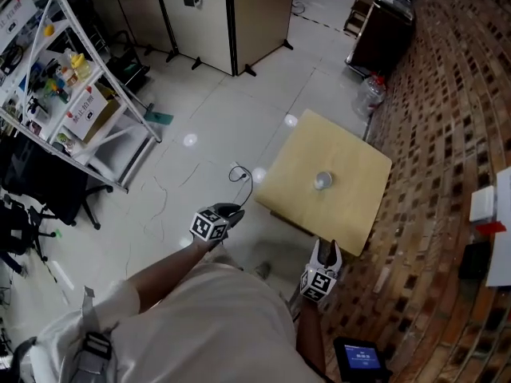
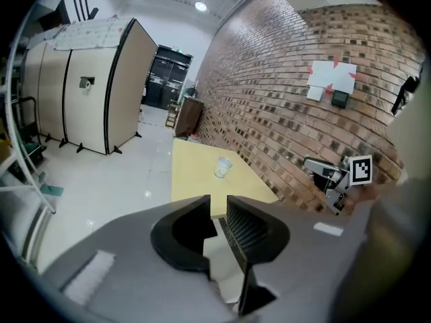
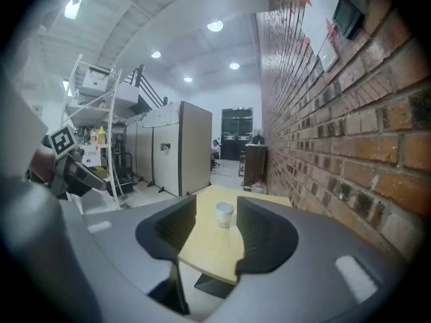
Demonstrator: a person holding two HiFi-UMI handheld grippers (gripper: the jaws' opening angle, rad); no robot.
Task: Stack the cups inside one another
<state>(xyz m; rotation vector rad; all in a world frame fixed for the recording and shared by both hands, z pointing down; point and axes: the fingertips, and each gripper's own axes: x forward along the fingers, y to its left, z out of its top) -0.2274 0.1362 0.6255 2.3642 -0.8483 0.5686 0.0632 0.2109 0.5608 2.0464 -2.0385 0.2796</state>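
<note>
A single white paper cup (image 1: pixel 322 180) stands upright near the middle of the small yellow table (image 1: pixel 355 214); whether more cups sit nested in it cannot be told. The same cup (image 2: pixel 222 167) is far ahead in the left gripper view and lines up between the jaws as the cup (image 3: pixel 224 214) in the right gripper view. My left gripper (image 1: pixel 231 211) hangs over the floor off the table's near left corner; its jaws stand a narrow gap apart with nothing between them. My right gripper (image 1: pixel 326 250) is just short of the table's near edge, jaws wide apart and empty.
A brick wall (image 1: pixel 447 126) runs along the table's right side. A metal shelf rack (image 1: pixel 76 94) with boxes stands at the left, beige partition panels (image 1: pixel 227 14) at the back, a dark cabinet (image 1: pixel 382 30) beyond the table. A black cable (image 1: pixel 242 175) lies on the white floor.
</note>
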